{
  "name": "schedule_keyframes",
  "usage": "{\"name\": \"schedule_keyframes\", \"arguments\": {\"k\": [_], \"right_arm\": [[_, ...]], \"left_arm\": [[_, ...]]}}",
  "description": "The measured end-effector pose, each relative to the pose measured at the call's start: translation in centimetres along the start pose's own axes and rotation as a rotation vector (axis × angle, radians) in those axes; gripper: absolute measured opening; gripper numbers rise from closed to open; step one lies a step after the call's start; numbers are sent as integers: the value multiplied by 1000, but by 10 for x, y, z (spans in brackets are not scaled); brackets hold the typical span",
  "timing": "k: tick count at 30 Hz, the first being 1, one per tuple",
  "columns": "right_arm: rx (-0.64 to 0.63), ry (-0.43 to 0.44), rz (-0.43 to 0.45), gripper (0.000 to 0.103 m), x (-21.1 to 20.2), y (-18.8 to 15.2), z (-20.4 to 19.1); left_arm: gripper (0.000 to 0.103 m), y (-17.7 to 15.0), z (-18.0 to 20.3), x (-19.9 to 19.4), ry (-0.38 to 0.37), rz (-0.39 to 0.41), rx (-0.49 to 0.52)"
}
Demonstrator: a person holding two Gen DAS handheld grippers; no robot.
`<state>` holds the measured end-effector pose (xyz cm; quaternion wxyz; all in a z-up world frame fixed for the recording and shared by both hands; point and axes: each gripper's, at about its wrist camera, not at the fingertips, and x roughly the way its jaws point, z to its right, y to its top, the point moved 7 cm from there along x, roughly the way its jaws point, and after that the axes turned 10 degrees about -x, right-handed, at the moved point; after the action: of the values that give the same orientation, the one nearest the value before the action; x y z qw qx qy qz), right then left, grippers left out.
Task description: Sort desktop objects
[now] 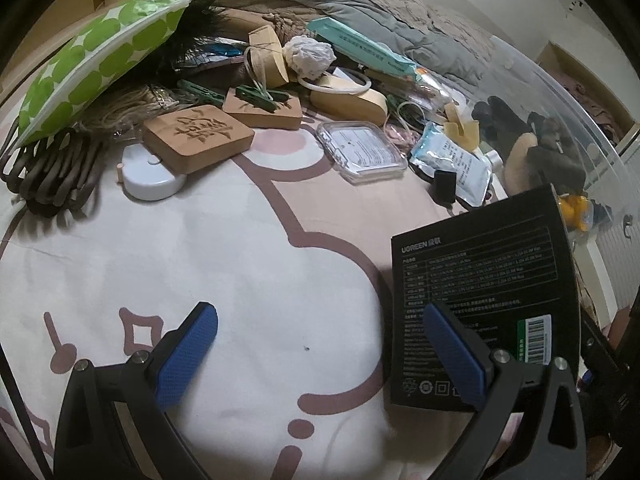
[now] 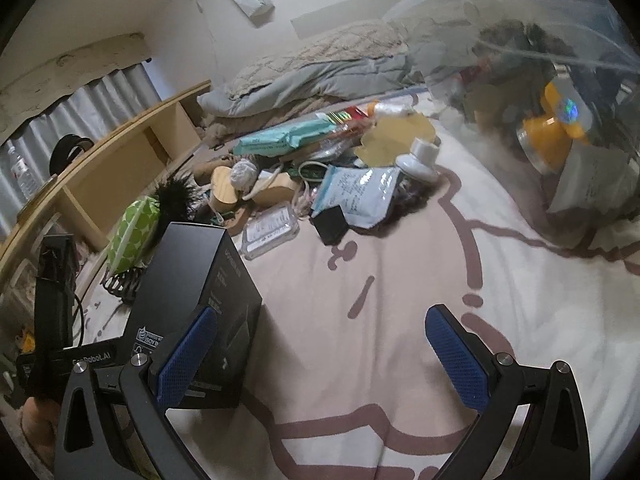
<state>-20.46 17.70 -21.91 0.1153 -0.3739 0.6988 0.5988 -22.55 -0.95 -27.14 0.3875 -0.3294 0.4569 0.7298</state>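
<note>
Black UGREEN box (image 1: 480, 300) stands upright on the bed sheet (image 1: 260, 280) between my two grippers, its printed back face toward my left gripper (image 1: 320, 356) and its dark side toward my right gripper (image 2: 320, 356). My left gripper is spread wide, its right blue pad (image 1: 456, 356) in front of the box's lower face, though I cannot tell whether it touches; the other pad hangs over bare sheet. My right gripper is also spread wide, its left pad (image 2: 188, 356) just beside the box's near corner, with nothing between the pads. Farther up the bed lies the clutter: two carved wooden blocks (image 1: 200, 142), a white round tape measure (image 1: 150, 182) partly under the nearer block, a green dotted pouch (image 1: 96, 60) leaning over a bundle of dark hangers (image 1: 48, 176), a clear plastic case (image 1: 362, 152), a silver foil packet (image 1: 456, 164) with a small black cube (image 1: 444, 188) touching it, and a crumpled white wad (image 1: 308, 56). A clear storage bin (image 2: 552, 92) sits at the right, holding a yellow item (image 2: 556, 128) and dark things.
</note>
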Motion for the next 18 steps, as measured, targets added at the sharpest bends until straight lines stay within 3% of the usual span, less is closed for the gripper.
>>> {"name": "schedule_keyframes", "arguments": {"k": [3, 7, 11, 18], "right_arm": [[-7, 7, 33, 103, -5, 6, -2], [5, -7, 36, 103, -7, 9, 5], [86, 12, 10, 103, -5, 3, 17], [94, 20, 7, 103, -5, 2, 15]], "left_arm": [[103, -5, 6, 4, -17, -22, 29], [103, -12, 15, 12, 38, -13, 102], [103, -11, 16, 14, 51, -2, 111], [103, -11, 15, 13, 54, -8, 116]]}}
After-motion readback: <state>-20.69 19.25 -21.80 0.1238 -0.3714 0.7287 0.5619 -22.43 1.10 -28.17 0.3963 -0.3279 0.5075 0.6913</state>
